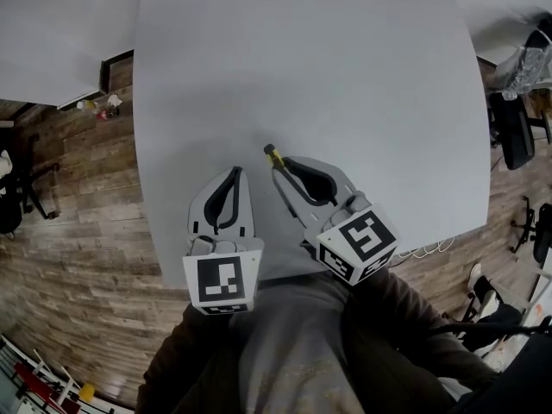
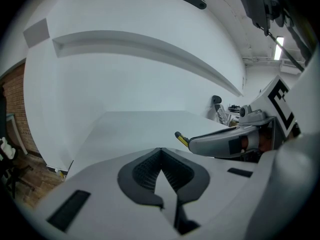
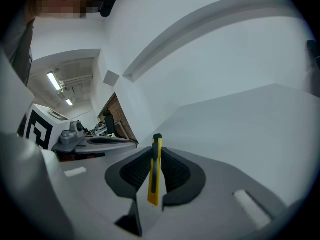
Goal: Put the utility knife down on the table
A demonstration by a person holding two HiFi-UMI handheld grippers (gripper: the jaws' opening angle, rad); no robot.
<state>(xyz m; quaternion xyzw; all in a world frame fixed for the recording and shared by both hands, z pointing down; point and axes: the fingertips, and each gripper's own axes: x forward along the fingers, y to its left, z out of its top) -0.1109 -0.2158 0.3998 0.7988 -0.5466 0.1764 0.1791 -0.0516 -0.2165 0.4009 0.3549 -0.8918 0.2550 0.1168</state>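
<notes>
Knife (image 3: 155, 170) is pinched edge-on between the right gripper's (image 3: 156, 154) pads, its tip poking out over the table (image 1: 345, 67) near its front edge. Lower it until its side lies flat, then part the jaws slowly. The left gripper (image 2: 161, 153), closed on nothing, sits just beside.

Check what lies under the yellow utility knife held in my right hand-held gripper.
Only the bare grey table shows beneath the yellow utility knife, clamped in the right hand-held gripper. Nothing else is visible. The patch directly below the jaws is covered by the gripper body.
</notes>
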